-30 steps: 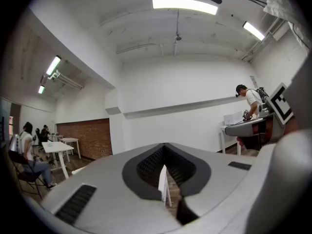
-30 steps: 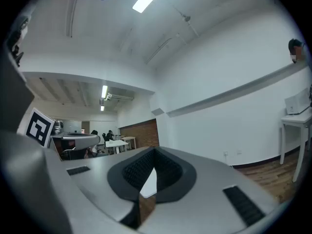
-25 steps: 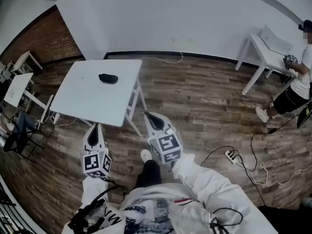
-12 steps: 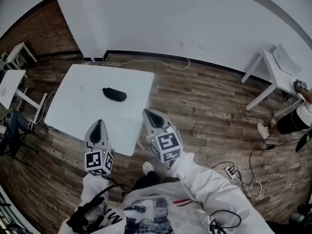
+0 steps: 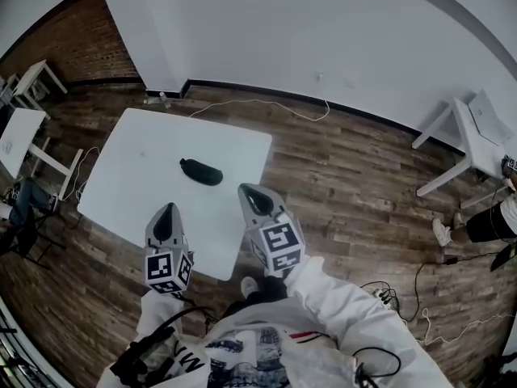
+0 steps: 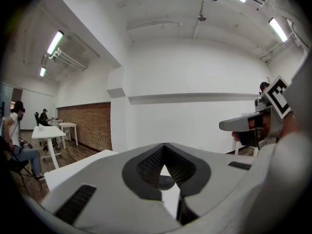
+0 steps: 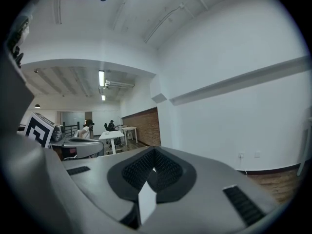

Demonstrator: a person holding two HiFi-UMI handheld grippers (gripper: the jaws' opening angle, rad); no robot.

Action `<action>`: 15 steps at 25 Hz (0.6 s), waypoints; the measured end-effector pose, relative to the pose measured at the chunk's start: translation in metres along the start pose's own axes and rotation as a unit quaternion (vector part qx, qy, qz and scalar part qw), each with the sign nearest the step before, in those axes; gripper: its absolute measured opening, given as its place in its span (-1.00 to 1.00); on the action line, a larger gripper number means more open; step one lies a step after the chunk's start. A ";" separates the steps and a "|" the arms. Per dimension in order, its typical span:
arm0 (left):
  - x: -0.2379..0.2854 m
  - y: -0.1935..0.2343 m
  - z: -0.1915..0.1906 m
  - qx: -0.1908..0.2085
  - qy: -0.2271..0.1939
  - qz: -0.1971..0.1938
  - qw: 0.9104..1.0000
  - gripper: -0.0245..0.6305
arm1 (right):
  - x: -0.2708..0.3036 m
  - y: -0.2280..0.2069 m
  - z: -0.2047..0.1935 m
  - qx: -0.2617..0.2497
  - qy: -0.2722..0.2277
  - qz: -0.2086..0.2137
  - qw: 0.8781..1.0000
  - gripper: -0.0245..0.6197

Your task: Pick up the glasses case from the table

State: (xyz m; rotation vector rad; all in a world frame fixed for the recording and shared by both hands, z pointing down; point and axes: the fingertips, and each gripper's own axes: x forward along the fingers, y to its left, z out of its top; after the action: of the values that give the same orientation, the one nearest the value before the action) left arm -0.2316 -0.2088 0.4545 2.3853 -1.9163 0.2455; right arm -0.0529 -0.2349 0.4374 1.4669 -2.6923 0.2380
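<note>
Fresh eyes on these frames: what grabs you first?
A dark glasses case lies alone near the middle of the white table. The left hand-held gripper and right hand-held gripper hover at the table's near edge, pointing toward it, both shut and empty.

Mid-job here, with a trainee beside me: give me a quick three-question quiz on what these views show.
1. Where does the glasses case lie? A on the white table; B on the floor; C on a chair.
2. Fill in: the left gripper and right gripper both have jaws that are ____.
3. True or false: a gripper touches the case.
Key: 1 A; 2 shut; 3 false.
</note>
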 end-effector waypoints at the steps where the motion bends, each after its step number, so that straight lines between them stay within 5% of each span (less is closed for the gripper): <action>1: 0.004 0.001 0.000 0.001 0.003 0.003 1.000 -0.84 | 0.004 -0.003 -0.001 0.001 0.002 0.002 1.000 -0.92; 5: 0.024 0.008 -0.004 -0.010 0.022 0.017 1.000 -0.84 | 0.023 -0.015 -0.005 0.005 0.011 0.011 1.000 -0.92; 11: 0.049 0.010 -0.029 -0.088 0.067 0.035 0.993 -0.85 | 0.037 -0.034 -0.013 0.019 0.020 0.024 0.999 -0.92; 15: 0.078 0.008 -0.055 -0.182 0.125 0.028 0.975 -0.80 | 0.051 -0.055 -0.012 0.035 0.021 0.019 0.999 -0.92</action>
State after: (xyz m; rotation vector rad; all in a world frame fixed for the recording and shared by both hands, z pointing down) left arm -0.2276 -0.2767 0.5215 1.9670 -1.7394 0.1698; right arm -0.0341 -0.3043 0.4621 1.4126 -2.7078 0.3644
